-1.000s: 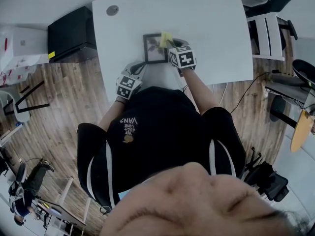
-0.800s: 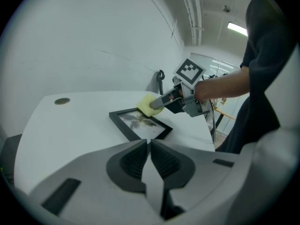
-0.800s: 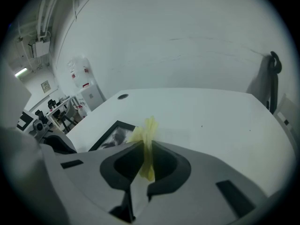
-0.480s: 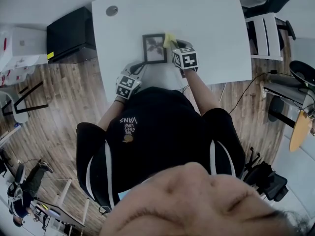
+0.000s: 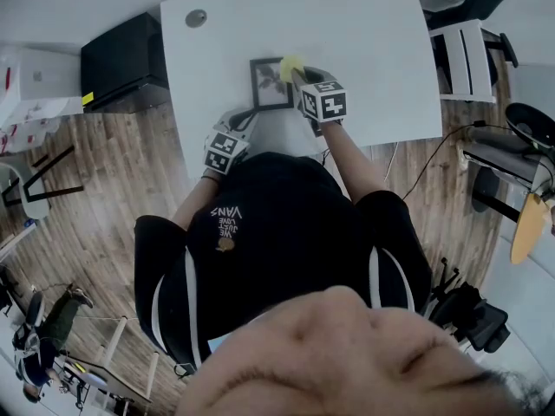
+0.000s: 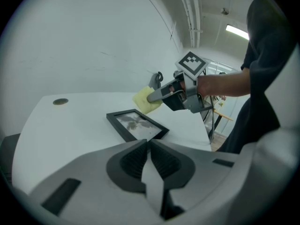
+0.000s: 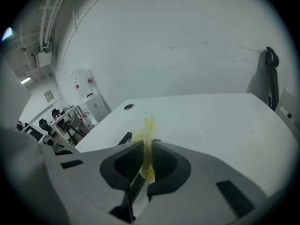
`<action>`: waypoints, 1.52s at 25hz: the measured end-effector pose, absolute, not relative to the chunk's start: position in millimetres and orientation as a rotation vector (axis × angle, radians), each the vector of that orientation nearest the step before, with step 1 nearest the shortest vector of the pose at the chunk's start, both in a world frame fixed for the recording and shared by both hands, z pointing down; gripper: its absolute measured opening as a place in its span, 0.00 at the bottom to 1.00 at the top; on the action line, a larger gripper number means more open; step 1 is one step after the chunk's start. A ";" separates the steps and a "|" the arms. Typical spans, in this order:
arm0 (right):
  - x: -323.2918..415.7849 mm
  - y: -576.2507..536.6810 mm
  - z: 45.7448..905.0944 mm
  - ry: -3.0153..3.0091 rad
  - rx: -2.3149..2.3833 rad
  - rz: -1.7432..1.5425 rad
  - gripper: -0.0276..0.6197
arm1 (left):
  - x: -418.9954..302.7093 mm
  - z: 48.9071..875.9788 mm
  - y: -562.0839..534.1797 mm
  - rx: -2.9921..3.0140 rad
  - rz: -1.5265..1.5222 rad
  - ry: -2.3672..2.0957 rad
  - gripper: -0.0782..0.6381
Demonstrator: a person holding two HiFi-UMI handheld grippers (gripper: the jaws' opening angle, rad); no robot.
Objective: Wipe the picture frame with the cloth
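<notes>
A black picture frame [image 5: 270, 83] lies flat on the white table [image 5: 373, 42]; the left gripper view shows the frame [image 6: 136, 124] from its near side. My right gripper [image 5: 297, 74] is shut on a yellow cloth [image 5: 290, 65], which sits at the frame's top right corner. In the right gripper view the cloth [image 7: 148, 139] is pinched between the jaws of the right gripper [image 7: 146, 143]. My left gripper [image 5: 246, 121] hovers just short of the frame's near left corner. This left gripper [image 6: 149, 143] has its jaws shut on nothing. The right gripper [image 6: 157, 93] and the cloth [image 6: 144, 101] appear beyond the frame.
A round grommet [image 5: 196, 18] is set in the table's far left corner. A black cabinet [image 5: 126, 59] stands left of the table. A chair [image 5: 473, 55] and cables [image 5: 434, 159] are on the wood floor to the right.
The right gripper slid the cloth a little right along the frame's edge, then back left onto its top right corner. The left gripper stayed put.
</notes>
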State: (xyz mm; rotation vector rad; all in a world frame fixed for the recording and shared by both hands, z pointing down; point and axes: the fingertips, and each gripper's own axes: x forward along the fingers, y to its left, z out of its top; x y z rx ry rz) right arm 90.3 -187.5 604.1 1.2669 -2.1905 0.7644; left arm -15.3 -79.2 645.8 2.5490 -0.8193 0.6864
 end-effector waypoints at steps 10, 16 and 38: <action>24.4 -171.9 606.0 -2.279 1.091 0.763 0.11 | -27.3 640.7 -71.7 2.529 0.665 -0.883 0.16; -3.9 -164.9 610.5 -2.293 1.018 0.759 0.11 | -40.5 640.3 -65.1 2.507 0.657 -0.918 0.16; -0.2 -158.6 637.5 -2.209 1.009 0.797 0.11 | -42.1 640.3 -63.0 2.502 0.663 -0.912 0.16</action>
